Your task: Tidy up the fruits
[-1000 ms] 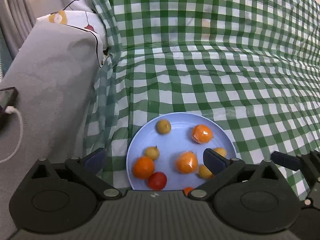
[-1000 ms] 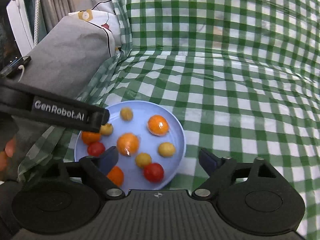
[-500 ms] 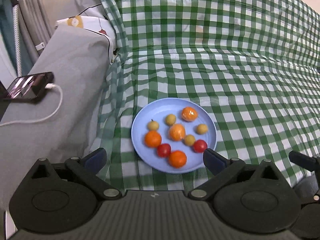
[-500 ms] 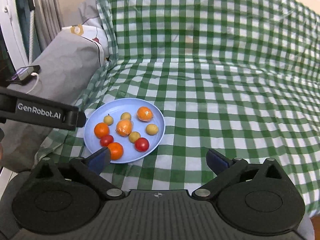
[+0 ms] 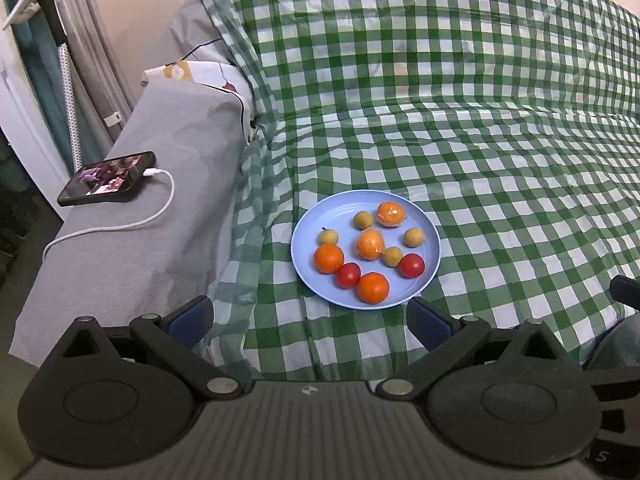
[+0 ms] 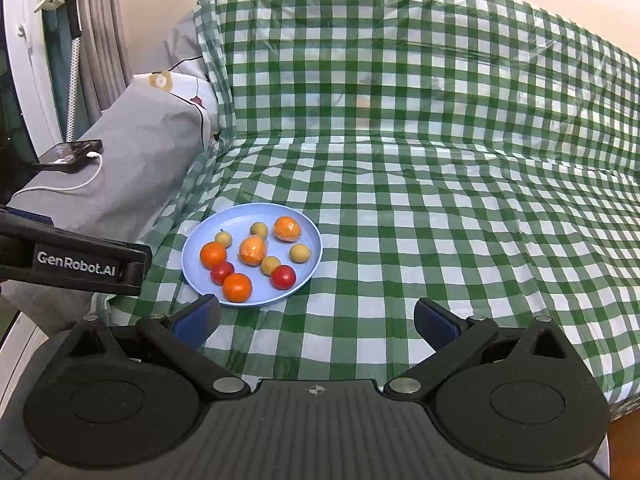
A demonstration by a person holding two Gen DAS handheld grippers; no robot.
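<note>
**Fruit Plate Sitting on the Checked Sofa Seat, Both Tools Empty**

A light blue plate (image 5: 430, 236) is resting on a sofa seat draped in a green-and-white checked cloth (image 5: 460, 128), lying near the seat's left end and toward its front edge, just beside the grey-covered armrest (image 5: 132, 216). The plate is carrying ten pieces of fruit: two bare oranges (image 5: 329, 258), two oranges in clear wrap (image 5: 370, 244), two red tomatoes (image 5: 411, 265) and four small yellow-green fruits (image 5: 413, 237). The bare oranges and tomatoes are lying along the plate's near side, the wrapped and yellow pieces toward its middle and far side.

The left hand-held gripper (image 5: 310, 318) is hovering off the seat's front edge with its blue-padded fingers spread wide and nothing between them. The right hand-held gripper (image 6: 316, 318) is standing fully spread too, its jaws having just been opening, and it is gripping nothing; the plate is lying ahead of its left finger.

A phone (image 5: 107, 178) is lying on the armrest with a white cable (image 5: 120, 226) plugged into it.
</note>
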